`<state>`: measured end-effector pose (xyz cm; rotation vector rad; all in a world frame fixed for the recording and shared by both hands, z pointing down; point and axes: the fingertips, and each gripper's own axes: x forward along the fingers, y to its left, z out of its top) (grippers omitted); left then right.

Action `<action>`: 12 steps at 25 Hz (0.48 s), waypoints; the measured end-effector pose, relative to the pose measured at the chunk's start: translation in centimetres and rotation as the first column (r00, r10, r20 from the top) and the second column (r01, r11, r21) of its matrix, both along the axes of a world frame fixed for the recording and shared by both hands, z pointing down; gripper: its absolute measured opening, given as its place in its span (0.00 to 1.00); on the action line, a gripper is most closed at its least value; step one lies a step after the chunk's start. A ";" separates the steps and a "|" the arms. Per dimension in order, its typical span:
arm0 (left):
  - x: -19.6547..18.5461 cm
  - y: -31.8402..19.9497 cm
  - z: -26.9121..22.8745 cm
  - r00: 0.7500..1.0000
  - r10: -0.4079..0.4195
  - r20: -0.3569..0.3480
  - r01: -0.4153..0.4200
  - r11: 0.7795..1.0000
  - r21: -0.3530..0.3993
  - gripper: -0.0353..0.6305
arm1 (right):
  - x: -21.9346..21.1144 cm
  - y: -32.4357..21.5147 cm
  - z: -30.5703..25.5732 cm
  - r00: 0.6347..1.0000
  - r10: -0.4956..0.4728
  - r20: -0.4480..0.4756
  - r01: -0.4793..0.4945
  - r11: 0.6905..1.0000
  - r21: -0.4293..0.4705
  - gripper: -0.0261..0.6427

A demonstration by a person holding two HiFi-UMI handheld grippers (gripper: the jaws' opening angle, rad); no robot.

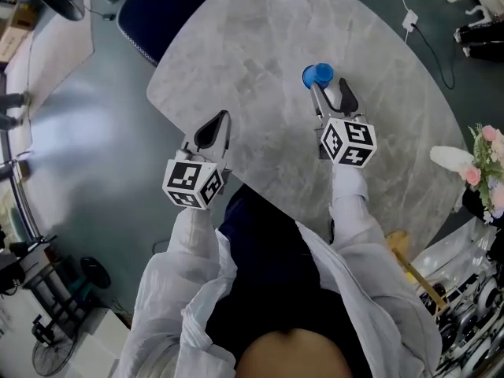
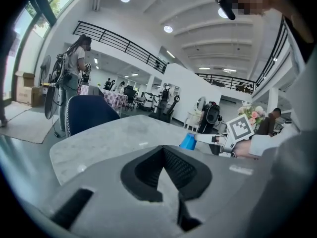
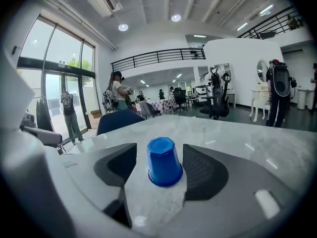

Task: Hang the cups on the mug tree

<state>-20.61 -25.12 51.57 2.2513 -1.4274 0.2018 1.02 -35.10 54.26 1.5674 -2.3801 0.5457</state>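
A blue cup (image 1: 318, 75) stands upside down on the grey marble table (image 1: 260, 46). My right gripper (image 1: 331, 99) reaches to it from the near side. In the right gripper view the cup (image 3: 164, 161) stands between the two black pads with a thin gap on each side, so the right gripper (image 3: 161, 167) is open. My left gripper (image 1: 214, 129) hovers over the table's near left edge, well apart from the cup, its fingertips together and empty. From the left gripper view (image 2: 164, 155) the cup (image 2: 188, 141) shows far off at the right. No mug tree shows in any view.
A dark blue chair (image 1: 157, 6) stands at the table's far left side. Pink flowers (image 1: 488, 160) sit off the right end, with a cable (image 1: 433, 46) on the floor beyond. People stand far away by the windows (image 3: 116, 95).
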 end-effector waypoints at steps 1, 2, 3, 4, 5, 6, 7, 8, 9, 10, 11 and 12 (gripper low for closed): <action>0.0 -0.2 0.2 1.000 -0.001 -0.001 0.001 1.000 -0.002 0.06 | -0.2 -0.5 0.7 1.000 0.002 -0.011 -0.002 1.000 -0.009 0.46; 0.0 -0.3 0.4 1.000 -0.003 -0.003 0.003 1.000 -0.004 0.06 | -0.4 -0.9 1.3 1.000 0.004 -0.021 -0.004 1.000 -0.016 0.46; 0.1 -0.5 0.6 1.000 -0.005 -0.005 0.005 1.000 -0.007 0.06 | -0.4 -1.3 1.7 1.000 0.006 -0.028 -0.006 1.000 -0.019 0.46; 0.1 -0.6 0.8 1.000 -0.007 -0.007 0.007 1.000 -0.009 0.06 | -0.4 -1.7 2.0 0.999 0.008 -0.034 -0.008 1.000 -0.019 0.46; 0.1 -0.7 0.9 1.000 -0.009 -0.009 0.009 1.000 -0.012 0.06 | -0.4 -2.0 2.3 0.999 0.010 -0.039 -0.011 1.000 -0.018 0.46; 0.1 -0.7 1.1 1.000 -0.011 -0.010 0.011 1.000 -0.014 0.06 | -0.4 -2.3 2.4 0.999 0.014 -0.043 -0.015 1.000 -0.016 0.46; 0.0 -0.7 1.2 1.000 -0.012 -0.010 0.012 1.000 -0.016 0.06 | -0.3 -2.5 2.5 0.999 0.018 -0.046 -0.018 1.000 -0.014 0.45; -0.1 -0.7 1.2 1.000 -0.013 -0.010 0.013 1.000 -0.018 0.06 | -0.3 -2.6 2.6 0.998 0.021 -0.051 -0.022 1.000 -0.011 0.39; -0.2 -0.7 1.3 1.000 -0.012 -0.009 0.012 1.000 -0.019 0.06 | -0.3 -2.7 2.6 0.998 0.024 -0.056 -0.025 1.000 -0.007 0.39; -0.4 -0.6 1.3 1.000 -0.011 -0.007 0.011 1.000 -0.020 0.06 | -0.3 -2.7 2.5 0.998 0.025 -0.061 -0.025 1.000 -0.002 0.39; -0.5 -0.6 1.3 1.000 -0.010 -0.006 0.010 1.000 -0.021 0.06 | -0.3 -2.7 2.3 0.998 0.025 -0.064 -0.025 1.000 0.004 0.40; -0.6 -0.6 1.3 1.000 -0.009 -0.005 0.009 1.000 -0.021 0.06 | -0.3 -2.6 2.0 0.998 0.024 -0.066 -0.023 1.000 0.011 0.40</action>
